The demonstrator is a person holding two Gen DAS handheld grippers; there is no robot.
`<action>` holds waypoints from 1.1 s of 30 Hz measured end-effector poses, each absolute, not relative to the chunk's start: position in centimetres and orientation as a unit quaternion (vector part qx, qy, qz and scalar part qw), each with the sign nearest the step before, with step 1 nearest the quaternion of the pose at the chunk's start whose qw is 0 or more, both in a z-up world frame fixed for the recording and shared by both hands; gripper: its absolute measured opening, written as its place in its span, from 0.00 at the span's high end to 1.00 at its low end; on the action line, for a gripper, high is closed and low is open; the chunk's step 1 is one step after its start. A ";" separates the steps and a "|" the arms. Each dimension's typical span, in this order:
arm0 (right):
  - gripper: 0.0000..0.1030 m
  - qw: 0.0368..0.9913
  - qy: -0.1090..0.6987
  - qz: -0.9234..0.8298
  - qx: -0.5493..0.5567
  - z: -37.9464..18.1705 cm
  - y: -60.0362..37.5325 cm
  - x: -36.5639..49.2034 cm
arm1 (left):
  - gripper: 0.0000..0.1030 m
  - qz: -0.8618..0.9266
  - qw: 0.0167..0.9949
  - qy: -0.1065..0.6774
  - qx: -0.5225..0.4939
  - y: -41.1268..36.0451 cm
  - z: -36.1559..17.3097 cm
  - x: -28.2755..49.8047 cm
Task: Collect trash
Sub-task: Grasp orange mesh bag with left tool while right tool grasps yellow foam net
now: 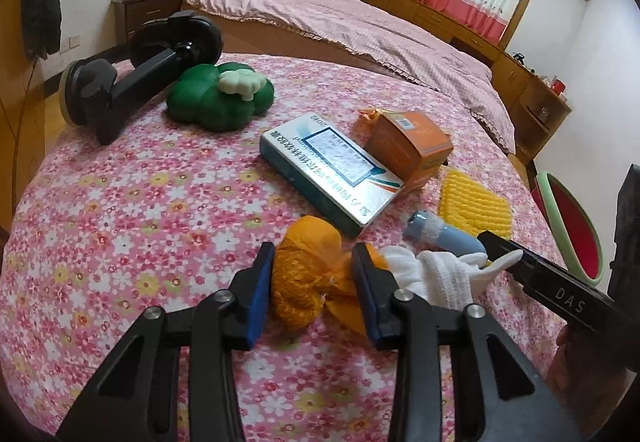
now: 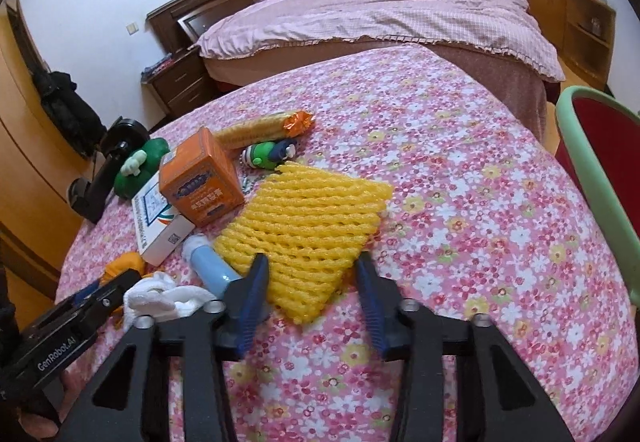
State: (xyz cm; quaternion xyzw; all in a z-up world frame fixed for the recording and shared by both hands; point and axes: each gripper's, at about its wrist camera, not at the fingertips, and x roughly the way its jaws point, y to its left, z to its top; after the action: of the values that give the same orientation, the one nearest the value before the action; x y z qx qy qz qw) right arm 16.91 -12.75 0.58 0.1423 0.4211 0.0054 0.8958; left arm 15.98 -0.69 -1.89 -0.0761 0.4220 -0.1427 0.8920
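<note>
On the flowered table, an orange mesh net [image 1: 310, 274] lies between the fingers of my left gripper [image 1: 314, 288]; the jaws are open around it, close to both sides. My right gripper [image 2: 310, 296] is open around the near corner of a yellow foam fruit net [image 2: 304, 230], also seen in the left wrist view [image 1: 474, 205]. A white cloth [image 1: 436, 274] [image 2: 160, 296] and a light blue tube [image 1: 444, 236] [image 2: 210, 262] lie between the two grippers. A red bin with a green rim [image 2: 600, 169] [image 1: 572, 226] stands at the table's right edge.
A silver-green box [image 1: 332, 169], an orange box [image 1: 412, 141] [image 2: 200, 177], a green plush toy [image 1: 216, 99], a black roller tool [image 1: 132, 81], a corn cob [image 2: 256, 129] and a small green figure [image 2: 268, 155] lie on the table. A bed [image 2: 380, 17] stands behind.
</note>
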 end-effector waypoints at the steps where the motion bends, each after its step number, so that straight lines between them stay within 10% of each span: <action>1: 0.68 0.896 0.420 0.008 0.143 0.5 -12.7 16.9 | 0.66 -0.143 0.894 0.419 -0.073 -0.8 -1.9 16.0; 10: 0.86 0.900 0.403 0.025 0.164 1.2 -12.8 15.8 | 0.82 -0.150 0.901 0.397 -0.086 -0.2 -1.5 15.4; 33: 0.89 0.927 0.316 -0.002 0.202 6.4 -18.2 6.9 | 0.82 -0.188 0.926 0.315 -0.090 -2.8 6.1 9.1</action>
State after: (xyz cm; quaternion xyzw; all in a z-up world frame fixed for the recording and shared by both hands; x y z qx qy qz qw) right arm 6.87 -18.17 6.35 0.2023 0.3161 -0.0017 0.9269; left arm 9.07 -2.78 6.10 -0.0904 0.3148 -0.1879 0.9260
